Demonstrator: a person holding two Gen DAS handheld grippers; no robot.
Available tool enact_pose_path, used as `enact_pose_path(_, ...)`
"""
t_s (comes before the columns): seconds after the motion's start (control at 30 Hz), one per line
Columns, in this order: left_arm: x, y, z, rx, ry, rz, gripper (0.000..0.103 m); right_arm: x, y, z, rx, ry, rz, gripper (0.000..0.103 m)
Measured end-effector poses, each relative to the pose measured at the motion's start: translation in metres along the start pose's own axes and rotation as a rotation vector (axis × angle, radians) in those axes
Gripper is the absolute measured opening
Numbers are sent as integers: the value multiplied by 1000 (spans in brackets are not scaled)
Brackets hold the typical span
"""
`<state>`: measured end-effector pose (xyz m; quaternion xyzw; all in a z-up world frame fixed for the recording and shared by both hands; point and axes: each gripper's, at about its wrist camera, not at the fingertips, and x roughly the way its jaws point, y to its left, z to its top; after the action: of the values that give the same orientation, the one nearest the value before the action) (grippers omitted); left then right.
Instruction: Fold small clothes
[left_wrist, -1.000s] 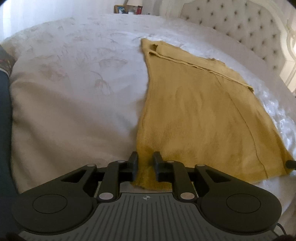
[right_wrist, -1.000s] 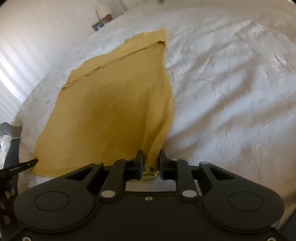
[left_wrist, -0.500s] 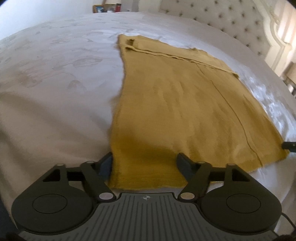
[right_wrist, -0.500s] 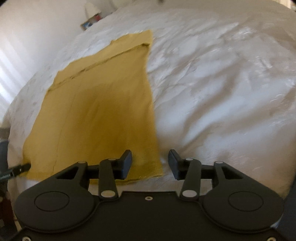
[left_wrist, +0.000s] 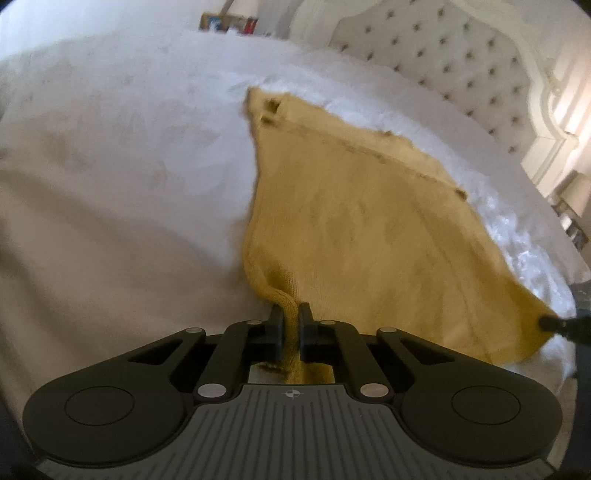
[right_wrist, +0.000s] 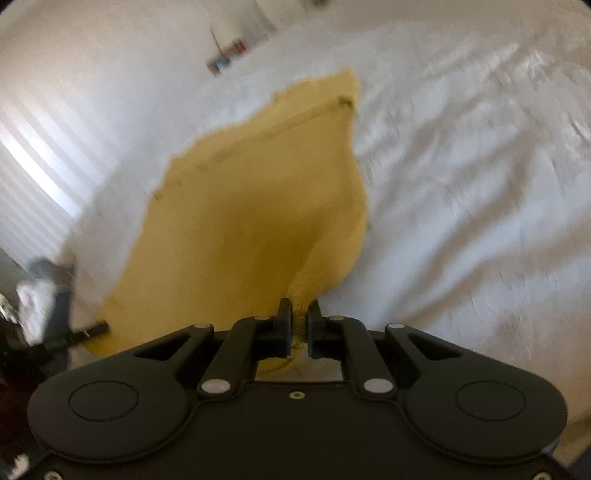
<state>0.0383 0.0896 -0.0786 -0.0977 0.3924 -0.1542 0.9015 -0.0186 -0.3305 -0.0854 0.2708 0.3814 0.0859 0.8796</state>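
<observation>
Mustard knit garment (left_wrist: 369, 236) on bed (left_wrist: 110, 184); both grippers' jaws, angled down, just closed, pinching near corners.

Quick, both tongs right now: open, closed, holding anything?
Left tongs: closed on the near left corner of the yellow garment.
Right tongs: closed on its near right corner.

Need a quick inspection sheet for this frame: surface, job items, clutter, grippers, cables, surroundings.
Surface: white bedspread, lightly wrinkled.
Job's things: yellow knit garment spread on the bed, both near corners lifted and bunched.
Clutter: nothing seen on the bed.
Grippers: left gripper shut on the garment's near left corner; right gripper shut on the near right corner; both have just closed on the fabric.
Cables: nothing seen.
Surroundings: tufted headboard; small coloured items beyond the bed's far edge, too blurred to identify.
</observation>
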Motion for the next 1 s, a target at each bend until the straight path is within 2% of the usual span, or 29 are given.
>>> enact_pose_path(0.17,-16,-2,27,-48,-89,-56,7,-12,3,23,37,-118,59,14)
enact_pose_path(0.33,-17,-4,60,-87,-168,-95,7,-6,6,52,56,-178,96,14)
enact_pose_path(0.5,-1,-7,97,-88,-215,-113,7,7,3,86,70,-229,112,14)
enact_pose_path(0.67,19,-7,133,-55,-252,-113,7,33,0,130,67,-279,102,14)
enact_pose_path(0.87,60,2,178,-96,-270,-114,7,83,-6,180,78,-311,79,14)
enact_pose_path(1.0,97,10,202,-129,-253,-90,7,123,-8,209,66,-299,55,14)
